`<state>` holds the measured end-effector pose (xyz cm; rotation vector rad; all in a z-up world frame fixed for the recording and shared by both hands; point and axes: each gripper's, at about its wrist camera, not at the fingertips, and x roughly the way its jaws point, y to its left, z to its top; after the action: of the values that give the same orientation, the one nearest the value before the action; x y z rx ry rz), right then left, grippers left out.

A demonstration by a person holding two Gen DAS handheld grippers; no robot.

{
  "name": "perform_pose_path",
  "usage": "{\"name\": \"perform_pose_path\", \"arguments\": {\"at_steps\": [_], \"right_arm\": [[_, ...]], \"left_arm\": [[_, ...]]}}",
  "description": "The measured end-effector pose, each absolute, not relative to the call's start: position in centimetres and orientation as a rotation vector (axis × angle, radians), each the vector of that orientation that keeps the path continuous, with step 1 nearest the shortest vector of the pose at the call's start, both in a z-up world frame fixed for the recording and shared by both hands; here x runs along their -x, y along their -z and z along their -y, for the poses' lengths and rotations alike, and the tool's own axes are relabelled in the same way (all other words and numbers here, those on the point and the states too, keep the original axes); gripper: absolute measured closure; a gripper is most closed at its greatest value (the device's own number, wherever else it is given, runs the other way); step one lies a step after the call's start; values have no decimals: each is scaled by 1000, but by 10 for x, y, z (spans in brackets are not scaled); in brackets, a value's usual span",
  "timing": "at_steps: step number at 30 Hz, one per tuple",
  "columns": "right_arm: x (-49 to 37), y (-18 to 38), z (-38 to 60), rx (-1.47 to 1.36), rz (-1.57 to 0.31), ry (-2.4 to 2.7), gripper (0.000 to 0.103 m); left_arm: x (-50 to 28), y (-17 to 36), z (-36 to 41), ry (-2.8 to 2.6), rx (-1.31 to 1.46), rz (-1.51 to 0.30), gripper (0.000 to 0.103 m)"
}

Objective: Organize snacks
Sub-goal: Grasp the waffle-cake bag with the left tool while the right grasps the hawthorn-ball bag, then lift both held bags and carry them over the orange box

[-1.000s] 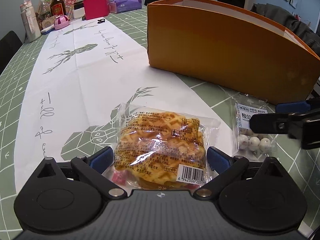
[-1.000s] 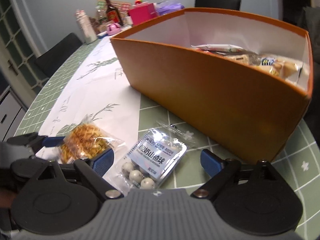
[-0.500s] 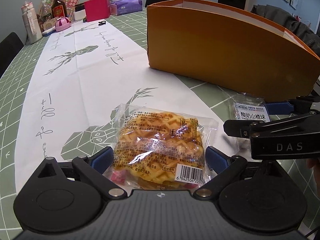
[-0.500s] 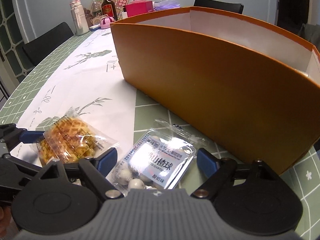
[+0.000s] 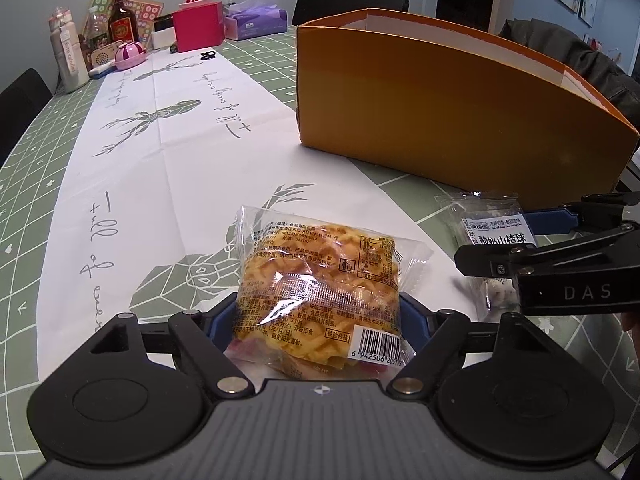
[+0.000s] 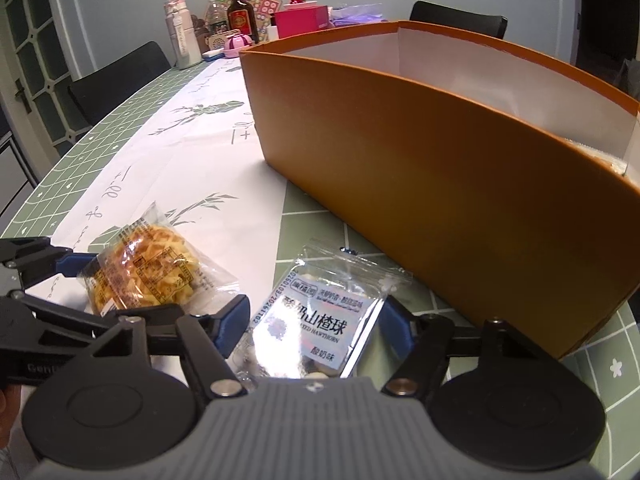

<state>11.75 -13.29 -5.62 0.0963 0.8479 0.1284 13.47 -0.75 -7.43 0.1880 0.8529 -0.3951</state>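
A wrapped waffle cake [image 5: 320, 296] lies on the white table runner, and my left gripper [image 5: 320, 322] is shut on it, blue pads pressing both sides; it also shows in the right wrist view [image 6: 148, 272]. A clear packet of hawthorn balls [image 6: 316, 320] lies on the green mat, and my right gripper [image 6: 314, 318] is shut on it; the packet also shows in the left wrist view [image 5: 496, 236]. The orange box [image 6: 460, 168] stands just behind, with some snacks visible at its far right end.
Bottles [image 5: 120, 20], a pink box [image 5: 198, 26], a tissue pack [image 5: 256, 22] and small items stand at the table's far end. Black chairs [image 6: 120, 76] stand around the table. The table's edge curves along the left.
Both grippers have closed in from wide open onto their packets. The right gripper has also lowered and moved closer to the hawthorn packet.
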Motion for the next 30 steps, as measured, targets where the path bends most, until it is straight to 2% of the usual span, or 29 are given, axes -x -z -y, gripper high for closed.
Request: {"name": "perform_pose_path", "arguments": {"at_steps": [11, 12, 13, 15, 17, 19, 20, 21, 22, 23, 25, 30], "right_arm": [[-114, 51, 134, -88, -845, -159, 41], [-113, 50, 134, -86, -841, -158, 60], [-114, 49, 134, -80, -836, -156, 71], [-113, 44, 135, -76, -832, -172, 77], [-112, 42, 133, -52, -828, -179, 80], [-114, 45, 131, -36, -859, -185, 74], [-114, 47, 131, -34, -864, -185, 60], [-113, 47, 130, -37, -861, -174, 38], [-111, 46, 129, -44, -848, -166, 30], [-109, 44, 129, -53, -837, -165, 26], [-108, 42, 127, -66, -832, -162, 26], [-107, 49, 109, 0, -870, -178, 30]], "left_arm": [[-130, 61, -5, 381, -155, -840, 14], [-129, 59, -6, 379, -154, -838, 14], [-128, 58, -7, 378, -152, -835, 14], [-127, 55, -9, 377, -150, -830, 14], [-126, 53, -10, 377, -150, -825, 14], [-125, 53, -10, 372, -154, -824, 14], [-125, 53, -11, 370, -152, -825, 14], [-125, 53, -11, 368, -147, -825, 14], [-124, 52, -12, 368, -144, -825, 14], [-124, 52, -13, 367, -143, -825, 14], [-124, 51, -14, 364, -145, -823, 14], [-123, 48, -17, 352, -142, -821, 14]]}}
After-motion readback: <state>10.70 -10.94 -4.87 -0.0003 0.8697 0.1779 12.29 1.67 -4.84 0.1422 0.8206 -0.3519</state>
